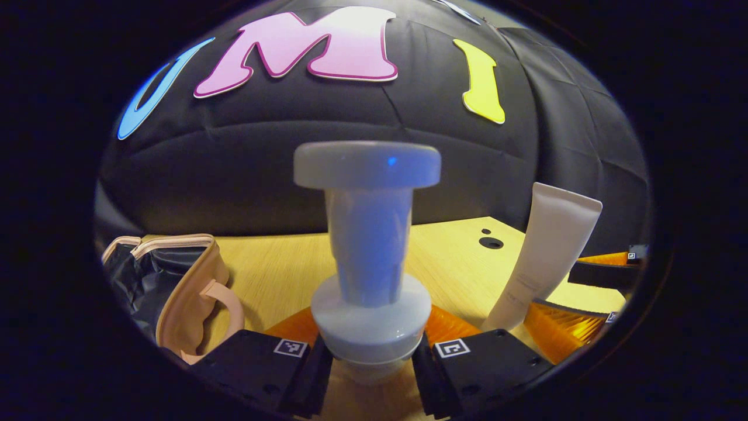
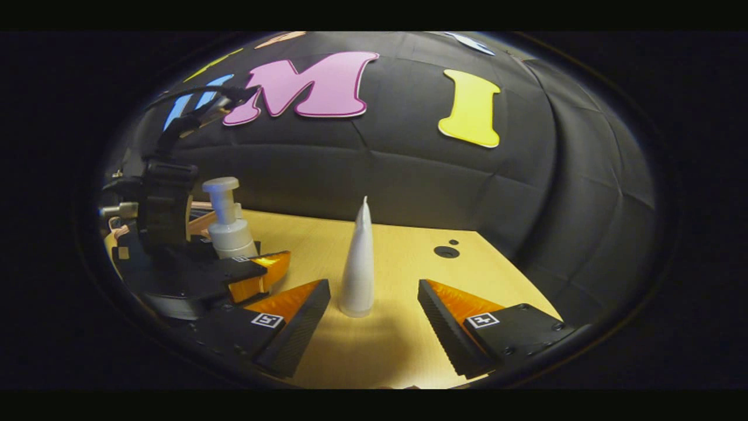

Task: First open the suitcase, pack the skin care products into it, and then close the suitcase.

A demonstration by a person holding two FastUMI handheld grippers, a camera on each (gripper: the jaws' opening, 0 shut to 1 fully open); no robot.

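The left tongs (image 1: pixel 371 356) were closed on the collar of a pump bottle (image 1: pixel 368 245), both fingers pressed against its sides, and the bottle stood upright with its flat pump head topmost. In the right gripper view the same bottle (image 2: pixel 227 225) showed in the left tongs (image 2: pixel 234 266), off to the left of the white tube.

The white tube (image 2: pixel 357 263) was the landmark for the next reach. It stood on its cap on the table (image 2: pixel 403 245), its long axis vertical and its crimped end pointing up. The right tongs (image 2: pixel 374 318) were spread wide and held nothing. The tube stood straight ahead of them, on the line between the two fingers and just beyond the tips, touching neither. In the left gripper view the tube (image 1: pixel 540 257) leaned to the right of the bottle, with the right tongs (image 1: pixel 590 292) near its base.

The suitcase (image 1: pixel 175 286) lay open to the left of the bottle, far from the tube, its dark lining showing and its handle facing the camera.

By my judgement the right hand was much the nearer to the tube. A short forward push would bring the fingers either side of it, and closing across its narrow width would suit an upright tube. The bottle seemed ready to be carried leftward to the suitcase.
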